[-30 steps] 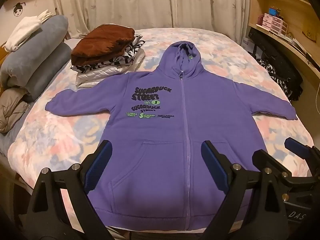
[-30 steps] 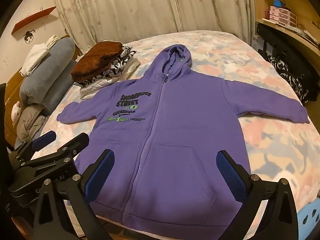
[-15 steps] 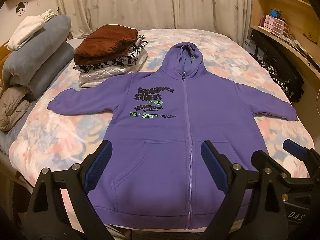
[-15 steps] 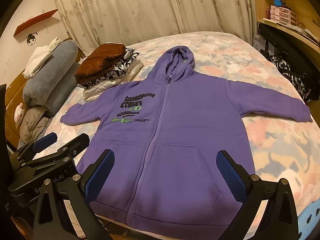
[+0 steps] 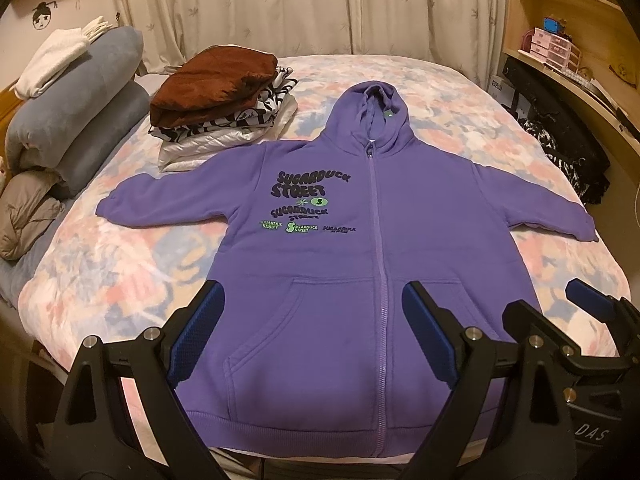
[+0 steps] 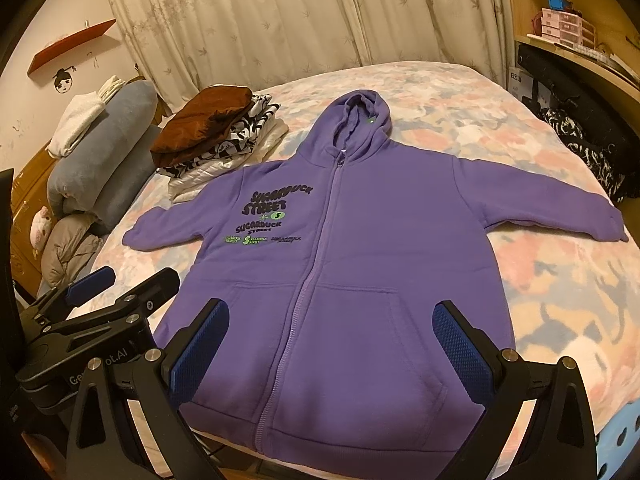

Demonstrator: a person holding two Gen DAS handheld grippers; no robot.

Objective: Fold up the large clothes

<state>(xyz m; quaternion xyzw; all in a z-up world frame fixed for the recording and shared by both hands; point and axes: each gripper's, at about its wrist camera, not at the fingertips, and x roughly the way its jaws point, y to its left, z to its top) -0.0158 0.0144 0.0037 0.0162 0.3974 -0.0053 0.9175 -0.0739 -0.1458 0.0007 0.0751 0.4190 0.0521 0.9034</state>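
Left gripper (image 5: 310, 336) spread wide, blue pads apart and holding nothing, poised above the hem end of the purple zip hoodie (image 5: 360, 264), roughly over the pocket on the printed side. Right gripper (image 6: 332, 344) likewise wide and empty, hanging over the lower front with the zipper (image 6: 308, 280) running up between its fingers; seen also from the left wrist camera as a black frame just beside the left one, near the bed's corner. No contact with cloth from either, as far as can be told. Hoodie spread face up and flat on the floral bed (image 5: 100, 264), zipped shut, hood (image 5: 372, 116) pointing toward the curtains (image 5: 320, 4), left sleeve (image 5: 160, 196) and right sleeve (image 5: 540, 208) stretched out to the sides, hem at the near edge of the mattress. Beyond the left sleeve, a stack of folded clothes (image 5: 224, 108) topped by a brown garment, touching or nearly touching the shoulder; farther left, rolled blue bedding (image 5: 76, 120). Judged as the very start of this garment's fold: laid out and smoothed, nothing yet turned in. Next move probably calls for parting the two, reaching to a sleeve cuff or a side seam, pinching a single clean edge of the thick fleece, and carrying it across toward the zipper without dragging the body askew.
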